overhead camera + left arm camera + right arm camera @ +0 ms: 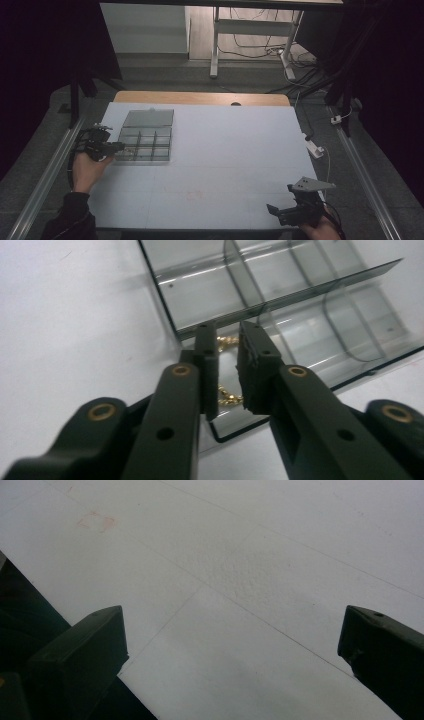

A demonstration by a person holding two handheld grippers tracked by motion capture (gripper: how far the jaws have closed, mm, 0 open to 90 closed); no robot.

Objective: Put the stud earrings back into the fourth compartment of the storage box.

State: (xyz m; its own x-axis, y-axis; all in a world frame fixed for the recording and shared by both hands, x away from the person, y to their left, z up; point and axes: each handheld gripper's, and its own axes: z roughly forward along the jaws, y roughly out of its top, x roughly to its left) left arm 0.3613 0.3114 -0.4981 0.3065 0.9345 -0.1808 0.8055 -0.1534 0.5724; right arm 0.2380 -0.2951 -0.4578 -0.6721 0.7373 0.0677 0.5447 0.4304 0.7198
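A smoky clear compartment box (145, 142) lies at the table's left, its lid (148, 118) folded back flat. My left gripper (120, 146) reaches over the box's left edge. In the left gripper view its jaws (227, 332) stand a narrow gap apart above the near corner compartment of the box (300, 295). A thin gold chain (231, 399) shows through that gap, down in the compartment, and the jaws hide most of it. My right gripper (274, 210) hovers low by the table's front right edge, wide open (232, 630) with bare table between its fingers.
The white table (225, 150) carries a faint reddish stain (195, 194) near its front middle, also seen from the right gripper as a stain (97, 522). A power strip (314, 148) and cables lie off the right edge. Metal rails run along both sides.
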